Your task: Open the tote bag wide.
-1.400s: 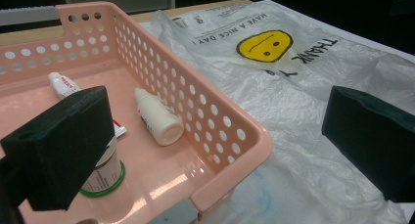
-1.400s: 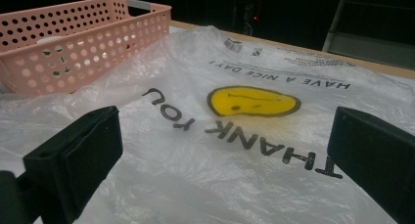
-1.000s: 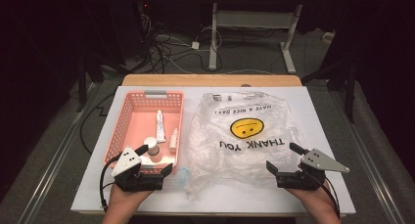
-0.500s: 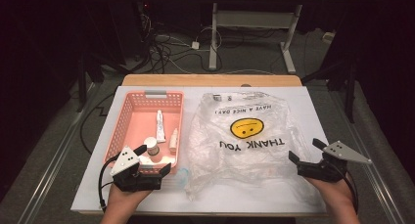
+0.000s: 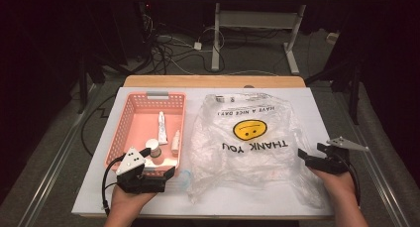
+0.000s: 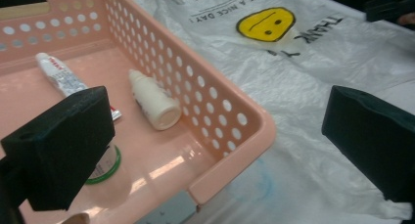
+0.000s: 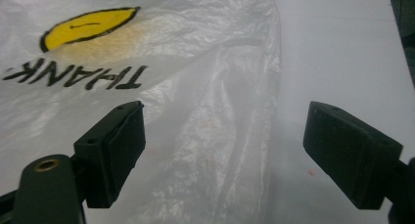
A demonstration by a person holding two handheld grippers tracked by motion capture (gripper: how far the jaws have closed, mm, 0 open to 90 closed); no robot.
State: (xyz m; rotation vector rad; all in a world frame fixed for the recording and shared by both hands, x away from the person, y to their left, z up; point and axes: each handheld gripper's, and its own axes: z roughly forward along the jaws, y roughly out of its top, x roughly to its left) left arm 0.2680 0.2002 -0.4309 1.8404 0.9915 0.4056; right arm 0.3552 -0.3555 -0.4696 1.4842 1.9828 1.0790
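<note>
A clear plastic bag [image 5: 247, 142] with a yellow smiley and "THANK YOU" lies flat mid-table. Left of it stands a pink basket [image 5: 130, 119] that holds a tube [image 5: 162, 127], a small white bottle [image 5: 175, 141] and a jar [image 5: 154, 148]. My left gripper [image 5: 158, 162] is open at the basket's near right corner. In the left gripper view that corner [image 6: 230, 160] sits between its jaws. My right gripper [image 5: 309, 155] is at the bag's right edge. Its jaws have just been closing. In the right gripper view, crinkled bag film [image 7: 210, 150] lies between the right gripper [image 7: 230, 136] pads, untouched.
A white board [image 5: 341, 113] covers the wooden table, with bare strips right of the bag and along the front edge. Dark floor, cables and table legs lie beyond the far edge. A person's hands come in from the bottom.
My right gripper has moved to the right and slightly forward, from over the bag's lower part to its right edge. The left gripper has stayed put.
</note>
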